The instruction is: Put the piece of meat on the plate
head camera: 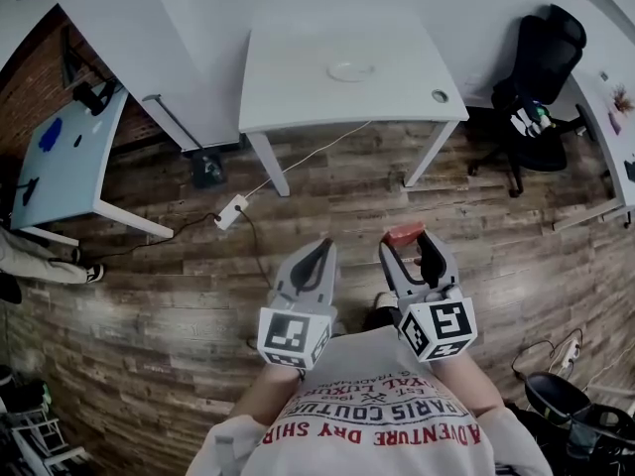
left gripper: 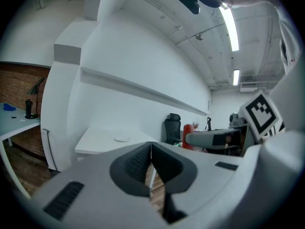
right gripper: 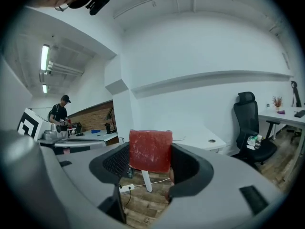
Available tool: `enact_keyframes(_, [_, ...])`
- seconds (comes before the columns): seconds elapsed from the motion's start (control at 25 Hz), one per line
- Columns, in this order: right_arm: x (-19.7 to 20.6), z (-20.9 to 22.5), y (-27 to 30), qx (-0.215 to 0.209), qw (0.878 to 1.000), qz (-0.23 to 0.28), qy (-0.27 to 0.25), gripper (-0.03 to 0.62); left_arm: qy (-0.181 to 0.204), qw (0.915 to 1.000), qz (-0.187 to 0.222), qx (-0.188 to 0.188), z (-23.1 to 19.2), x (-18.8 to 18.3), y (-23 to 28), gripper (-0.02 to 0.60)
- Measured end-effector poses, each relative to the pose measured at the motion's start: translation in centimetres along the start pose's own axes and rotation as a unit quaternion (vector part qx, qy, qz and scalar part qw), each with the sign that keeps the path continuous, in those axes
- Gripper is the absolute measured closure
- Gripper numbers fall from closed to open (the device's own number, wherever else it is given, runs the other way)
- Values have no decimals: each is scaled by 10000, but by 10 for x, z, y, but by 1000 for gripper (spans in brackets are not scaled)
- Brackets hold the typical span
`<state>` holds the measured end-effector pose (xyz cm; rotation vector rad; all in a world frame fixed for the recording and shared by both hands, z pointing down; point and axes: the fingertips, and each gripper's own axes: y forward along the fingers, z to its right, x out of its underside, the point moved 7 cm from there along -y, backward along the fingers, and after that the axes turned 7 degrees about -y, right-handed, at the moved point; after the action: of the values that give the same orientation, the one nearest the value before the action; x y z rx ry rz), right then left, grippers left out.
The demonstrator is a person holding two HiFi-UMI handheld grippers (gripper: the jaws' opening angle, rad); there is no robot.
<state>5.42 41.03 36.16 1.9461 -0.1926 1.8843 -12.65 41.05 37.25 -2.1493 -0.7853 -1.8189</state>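
Head view from above, facing steeply down, worktop [head camera: 298, 77] far at upper centre, each gripper view close behind its own jaws, near level, sharing that worktop.

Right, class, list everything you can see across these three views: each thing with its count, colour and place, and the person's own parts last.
white table: 1, white, ahead against the wall
plate: 1, white, on the white table
piece of meat: 1, red, clamped between jaws, low in the head view
office chair: 1, black, right of the white table
side table: 1, light blue top, far left
power strip: 1, white, on the wood floor
bystander: 1, dark cap, far off in the right gripper view
left gripper: 1, grey, jaws together, empty
right gripper: 1, grey, shut on the piece of meat
shirt: 1, white with red print, bottom of the head view
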Motion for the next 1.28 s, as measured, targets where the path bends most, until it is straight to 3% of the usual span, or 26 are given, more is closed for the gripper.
enact_keyframes(0.4, [-7, 70, 75, -374, 9993, 90, -8, 318, -4, 9994, 18, -351, -24, -12, 85, 574])
enact_keyframes(0.64, [-33, 148, 134, -616, 9981, 84, -52, 318, 436, 9981, 162, -398, -9, -49, 172, 574])
enact_keyframes(0.84, [-49, 212, 178, -779, 9968, 107, -159, 318, 423, 9971, 318, -541, -7, -70, 246, 574])
enact_keyframes(1.0, [-49, 251, 208, -827, 9963, -29, -231, 319, 389, 9973, 200, -588, -5, -71, 288, 574])
enact_keyframes(1.28, [-44, 273, 258, -973, 9947, -309, -117, 318, 132, 9972, -8, -731, -36, -74, 332, 574])
